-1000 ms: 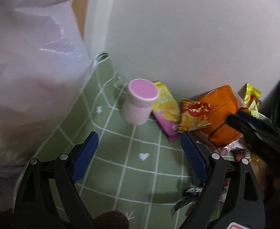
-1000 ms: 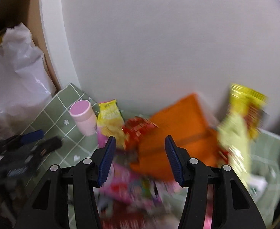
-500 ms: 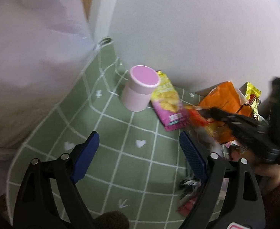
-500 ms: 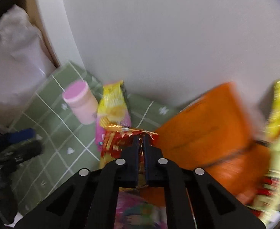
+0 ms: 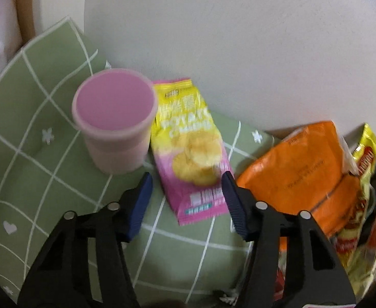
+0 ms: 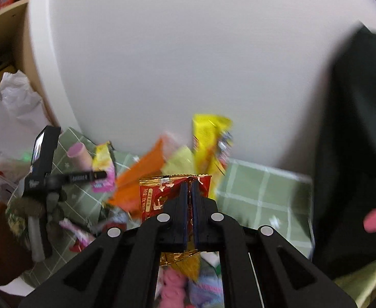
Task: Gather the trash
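My right gripper (image 6: 189,187) is shut on a red and gold snack wrapper (image 6: 159,192) and holds it above the pile of wrappers. My left gripper (image 5: 186,195) is open, its fingertips on either side of the lower end of a yellow and pink potato chip bag (image 5: 190,151) lying on the green checked cloth (image 5: 34,169). An orange bag (image 5: 306,169) lies to its right, with a yellow wrapper (image 5: 367,154) beyond. The left gripper also shows in the right wrist view (image 6: 59,177).
A pink lidded cup (image 5: 113,118) stands just left of the chip bag. A white wall (image 5: 239,38) backs the table. A white plastic bag (image 6: 11,118) sits at the far left. A dark garment (image 6: 354,141) hangs at the right.
My right gripper has lifted the red wrapper up off the pile. My left gripper has moved forward and right, from open cloth to straddling the chip bag.
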{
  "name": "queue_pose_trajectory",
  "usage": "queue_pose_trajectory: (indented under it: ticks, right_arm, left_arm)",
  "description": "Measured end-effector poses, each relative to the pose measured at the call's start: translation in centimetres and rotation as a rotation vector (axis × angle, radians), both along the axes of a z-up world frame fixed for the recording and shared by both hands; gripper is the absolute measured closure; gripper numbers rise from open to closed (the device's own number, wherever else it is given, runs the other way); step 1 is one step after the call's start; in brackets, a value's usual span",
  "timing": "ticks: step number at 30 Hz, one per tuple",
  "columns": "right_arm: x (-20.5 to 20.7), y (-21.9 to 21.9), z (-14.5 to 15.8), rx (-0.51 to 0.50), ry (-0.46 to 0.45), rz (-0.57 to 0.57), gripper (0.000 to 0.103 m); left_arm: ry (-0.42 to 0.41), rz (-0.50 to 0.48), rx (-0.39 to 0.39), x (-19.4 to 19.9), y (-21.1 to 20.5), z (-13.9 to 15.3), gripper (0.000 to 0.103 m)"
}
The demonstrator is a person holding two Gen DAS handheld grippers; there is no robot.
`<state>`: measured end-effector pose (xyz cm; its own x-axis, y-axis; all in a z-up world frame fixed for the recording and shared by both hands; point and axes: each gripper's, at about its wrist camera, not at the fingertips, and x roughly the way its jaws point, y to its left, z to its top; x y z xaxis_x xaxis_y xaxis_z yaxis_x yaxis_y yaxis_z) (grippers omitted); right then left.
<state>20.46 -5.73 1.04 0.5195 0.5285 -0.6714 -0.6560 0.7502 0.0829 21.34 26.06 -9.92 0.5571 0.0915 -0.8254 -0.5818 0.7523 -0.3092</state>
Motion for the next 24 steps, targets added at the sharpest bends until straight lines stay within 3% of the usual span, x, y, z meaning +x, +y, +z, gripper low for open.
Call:
queue_pose_trajectory:
  ticks: [1, 6, 13, 14, 16, 18, 24]
  right_arm:
    - [-0.3, -0.1, -0.3, -0.006, 0.001, -0.009, 0.098]
    - [-0.4, -1.2, -1.7, -0.009, 0.039, -0.051, 0.098]
    - [-0.2, -0.5, -2.9, 0.018, 0.053, -0.076, 0.098]
    - [-0.4, -0.5, -3.0, 0.023, 0.055, -0.078, 0.098]
    - [-0.7, -0.4, -3.1, 0.029, 0.054, -0.078, 0.098]
    - [-1.5, -0.8, -2.6, 0.022, 0.049, -0.076, 0.098]
    - [-2.6, -1.9, -2.2, -0.003, 0.028, -0.09, 0.098]
  left_arm:
    - [0.008, -0.006, 0.006, 0.3, 0.0, 0.1, 0.069]
    - [0.003, -0.06, -0.016, -1.0, -0.2, 0.8, 0.098]
    - [-0.047, -0.238, -0.043, -6.3, -2.1, 2.6, 0.098]
    - [-0.06, -0.233, -0.042, -6.9, -1.9, 2.9, 0.097]
    - [-0.08, -0.184, -0.049, -8.0, -0.6, 2.9, 0.076]
    - [-0.098, -0.116, -0.081, -8.1, 1.0, 2.7, 0.067]
    - [-0.061, -0.033, -0.023, -2.7, 1.3, 1.1, 0.066]
